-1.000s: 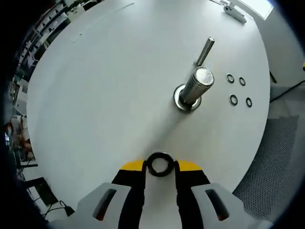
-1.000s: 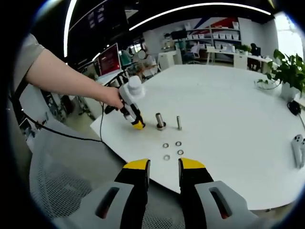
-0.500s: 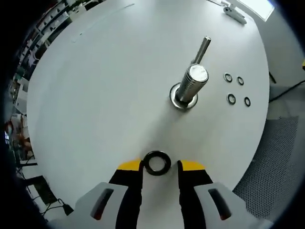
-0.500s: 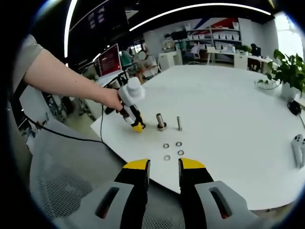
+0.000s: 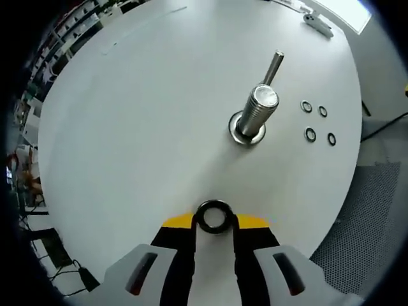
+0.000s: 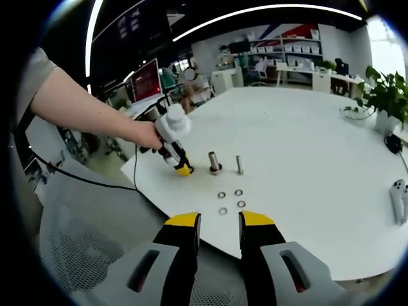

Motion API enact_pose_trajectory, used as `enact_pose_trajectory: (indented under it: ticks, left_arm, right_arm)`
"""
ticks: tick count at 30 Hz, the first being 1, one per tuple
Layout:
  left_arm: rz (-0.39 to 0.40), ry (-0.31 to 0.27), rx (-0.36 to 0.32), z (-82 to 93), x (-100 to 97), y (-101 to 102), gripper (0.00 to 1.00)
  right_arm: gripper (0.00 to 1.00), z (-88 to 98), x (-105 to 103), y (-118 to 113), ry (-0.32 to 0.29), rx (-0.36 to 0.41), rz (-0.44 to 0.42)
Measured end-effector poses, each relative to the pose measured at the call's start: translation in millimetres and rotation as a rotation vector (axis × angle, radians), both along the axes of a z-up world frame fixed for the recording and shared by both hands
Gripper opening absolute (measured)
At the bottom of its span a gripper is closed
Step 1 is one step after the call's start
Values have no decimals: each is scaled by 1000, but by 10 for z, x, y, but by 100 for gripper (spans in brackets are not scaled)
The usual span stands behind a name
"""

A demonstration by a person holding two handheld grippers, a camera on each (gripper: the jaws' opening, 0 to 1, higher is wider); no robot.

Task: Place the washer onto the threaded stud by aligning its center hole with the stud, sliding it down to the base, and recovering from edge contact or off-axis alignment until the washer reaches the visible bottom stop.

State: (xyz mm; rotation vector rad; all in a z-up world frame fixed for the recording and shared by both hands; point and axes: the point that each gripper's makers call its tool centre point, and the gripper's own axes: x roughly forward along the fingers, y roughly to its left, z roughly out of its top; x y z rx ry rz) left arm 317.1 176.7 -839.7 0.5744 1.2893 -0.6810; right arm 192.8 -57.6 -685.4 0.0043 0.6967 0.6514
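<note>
White round table [image 5: 127, 127] carries the threaded stud [image 5: 258, 113] upright, four small rings [image 5: 319, 122] to its right. Left gripper [image 5: 214, 224] pinches the black washer [image 5: 213, 217] near the table's edge, well short of the stud. Right gripper [image 6: 219, 223] hangs off the table, jaws parted and bare.

Ahead of the right gripper's camera spreads a round white table [image 6: 299, 134], and past its far edge stand shelving [image 6: 299, 48] and desks against the back wall under curved ceiling light strips [image 6: 255, 13]. A potted plant [image 6: 386, 89] sits at the right, a red-lit monitor [image 6: 146, 80] at the left. What looks like grey mesh, perhaps a chair [image 6: 83, 217], lies near left.
</note>
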Motion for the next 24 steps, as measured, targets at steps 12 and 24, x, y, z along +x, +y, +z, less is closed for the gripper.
enact_pose_trajectory:
  ticks: [12, 24]
  left_arm:
    - [15, -1, 2, 5, -119, -30, 19]
    - [-6, -2, -14, 26, -196, -37, 19]
  right_arm:
    - [26, 7, 11, -9, -5, 3, -6]
    - [26, 11, 7, -2, -4, 7, -5]
